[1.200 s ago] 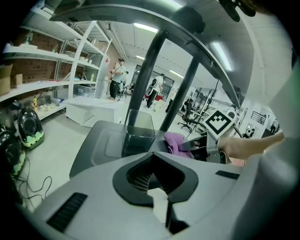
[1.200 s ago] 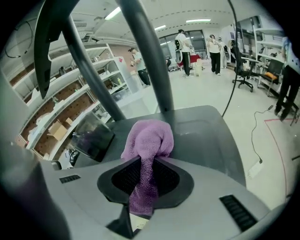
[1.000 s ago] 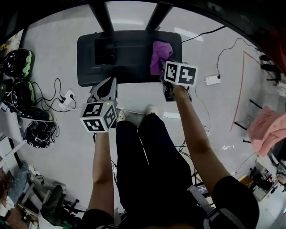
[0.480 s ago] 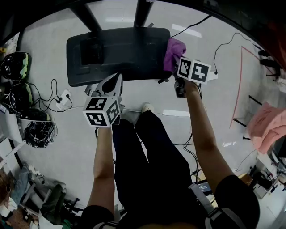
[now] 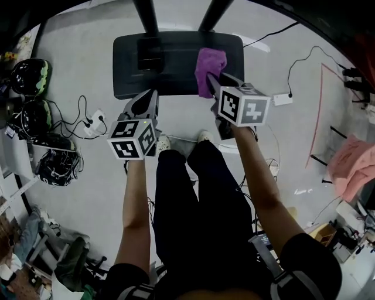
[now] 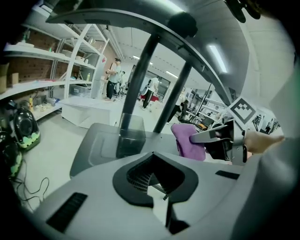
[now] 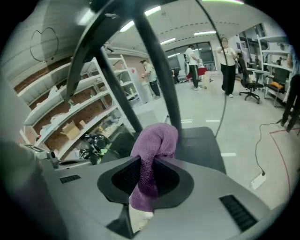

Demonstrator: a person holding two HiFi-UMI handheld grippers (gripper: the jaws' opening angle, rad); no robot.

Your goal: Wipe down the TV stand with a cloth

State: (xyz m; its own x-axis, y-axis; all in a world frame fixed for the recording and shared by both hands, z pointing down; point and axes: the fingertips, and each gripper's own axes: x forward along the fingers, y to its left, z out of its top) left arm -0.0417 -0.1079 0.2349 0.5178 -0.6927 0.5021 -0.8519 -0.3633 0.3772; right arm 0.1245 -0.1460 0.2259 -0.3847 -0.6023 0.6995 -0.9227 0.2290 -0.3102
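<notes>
On TV stand [image 5: 176,64]: cloth [image 5: 210,65] in right claw [image 5: 212,79]; grey floor [image 5: 88,196], cables [image 5: 69,120].

We get bright, even overhead light; pale glare streaks the floor [image 5: 76,58] behind the TV stand [image 5: 176,82], and fisheye warp blackens corners around it.

Ahead of the left gripper [image 5: 145,101], the dark TV stand base [image 5: 176,82] lies bare up to a raised block [image 5: 150,55] and two slanting posts [image 5: 145,14] at its far edge. The purple cloth [image 5: 210,64] covers the base ahead of the right gripper [image 5: 212,81]. Cables [image 5: 76,120] and helmets [image 5: 26,76] crowd the floor out to the left gripper's left.
</notes>
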